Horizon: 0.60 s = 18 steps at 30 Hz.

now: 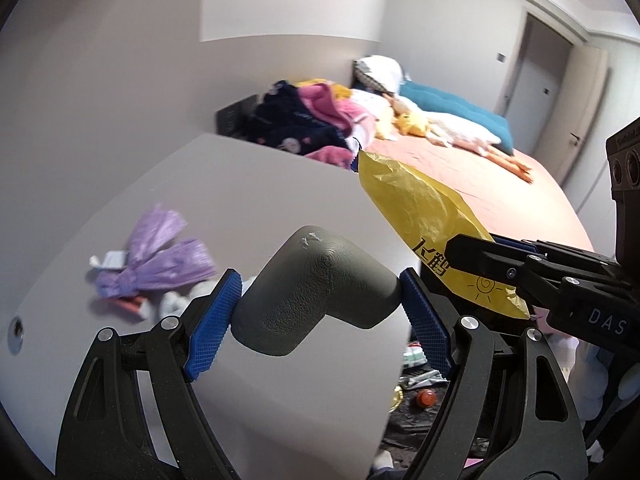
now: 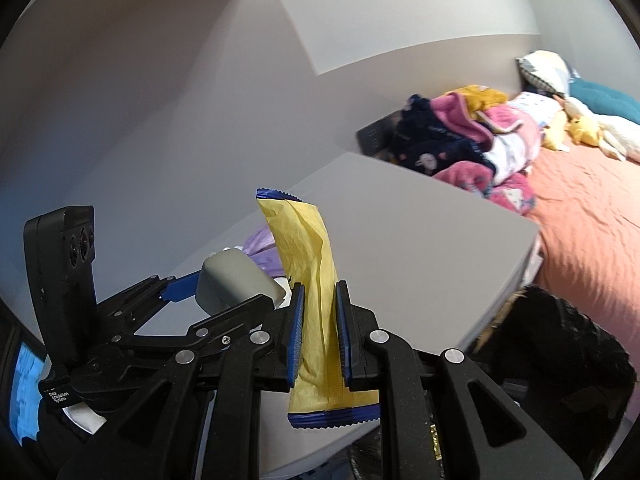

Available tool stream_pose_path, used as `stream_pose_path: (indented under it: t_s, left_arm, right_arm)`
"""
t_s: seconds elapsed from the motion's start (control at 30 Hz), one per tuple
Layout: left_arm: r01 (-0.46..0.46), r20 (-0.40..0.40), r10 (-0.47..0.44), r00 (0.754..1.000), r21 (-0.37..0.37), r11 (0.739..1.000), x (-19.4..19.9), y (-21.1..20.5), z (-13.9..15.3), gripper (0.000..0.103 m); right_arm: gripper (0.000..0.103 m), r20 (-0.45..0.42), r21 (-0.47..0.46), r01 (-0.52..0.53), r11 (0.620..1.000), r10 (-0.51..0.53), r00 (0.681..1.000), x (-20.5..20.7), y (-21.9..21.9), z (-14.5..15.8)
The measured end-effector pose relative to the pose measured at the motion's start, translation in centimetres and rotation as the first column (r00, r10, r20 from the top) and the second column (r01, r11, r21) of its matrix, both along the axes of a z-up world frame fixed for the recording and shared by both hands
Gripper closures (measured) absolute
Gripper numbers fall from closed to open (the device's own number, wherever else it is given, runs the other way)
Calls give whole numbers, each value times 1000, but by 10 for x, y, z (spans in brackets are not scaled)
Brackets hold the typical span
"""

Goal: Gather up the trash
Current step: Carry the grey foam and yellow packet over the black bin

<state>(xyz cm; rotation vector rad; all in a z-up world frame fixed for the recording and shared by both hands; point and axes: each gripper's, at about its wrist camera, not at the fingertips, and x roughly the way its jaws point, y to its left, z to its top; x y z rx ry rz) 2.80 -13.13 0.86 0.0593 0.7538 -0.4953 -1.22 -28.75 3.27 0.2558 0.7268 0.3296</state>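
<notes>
Left gripper [image 1: 320, 300] clamps grey bent foam-like piece [image 1: 316, 292]; right gripper [image 2: 319, 334] pinches crinkled yellow wrapper [image 2: 308, 264], lower centre. We judge wrapper, possibly thin, could slip free.

- The left gripper [image 1: 320, 300] holds a grey, bent, foam-like block [image 1: 316, 296] between its pads, above the white table [image 1: 260, 192].
- The right gripper [image 2: 320, 332] clamps an upright yellow crinkled snack wrapper [image 2: 312, 264], just right of the block.
- A knotted purple plastic bag [image 1: 160, 256] lies on the table, left of the block.
- The bed with the orange cover [image 1: 500, 196] stands behind the table, with heaped pink and navy bedding [image 1: 304, 120] on it.
</notes>
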Motion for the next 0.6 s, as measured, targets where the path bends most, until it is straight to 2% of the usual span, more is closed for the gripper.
stream_pose_path:
  t_s: [0.6]
  left_arm:
    - [205,15,-205,979,-10,979,-4,-74,4,25]
  right_arm:
    - [86,15,-4,200,980,-200,980,-35,-73,3]
